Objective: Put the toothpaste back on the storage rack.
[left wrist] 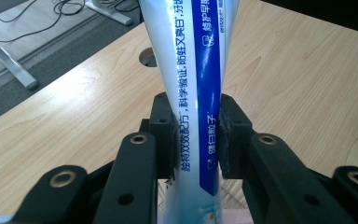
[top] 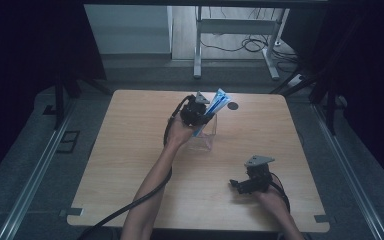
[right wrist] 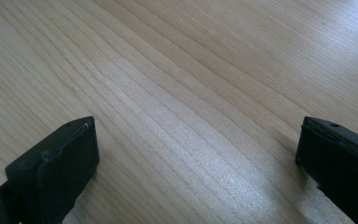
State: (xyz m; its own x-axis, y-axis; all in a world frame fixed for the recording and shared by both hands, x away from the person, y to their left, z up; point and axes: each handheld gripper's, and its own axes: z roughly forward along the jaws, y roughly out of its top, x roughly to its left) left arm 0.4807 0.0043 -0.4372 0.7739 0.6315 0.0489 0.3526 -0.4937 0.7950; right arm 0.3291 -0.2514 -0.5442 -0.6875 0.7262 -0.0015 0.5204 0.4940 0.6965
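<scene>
Now the left hand-held gripper [left wrist: 196, 140] pinches the toothpaste tube [left wrist: 191, 70], which leans out of the clear cup [top: 203, 136] beneath it. Tug sideways and the light cup could tip. The right hand-held gripper [right wrist: 196, 158] rests wide open, empty.

One pale wooden worktop [top: 130, 165] carries the things. On it stands one clear, square-sided plastic container [top: 206, 137]. One blue-and-white toothpaste tube [left wrist: 196, 93] rises out of that container. Two black handheld tools are there: the left tool [top: 203, 107] at the tube and the right tool [top: 240, 185] near the front edge. One round dark hole [top: 232, 106] marks the far side.
</scene>
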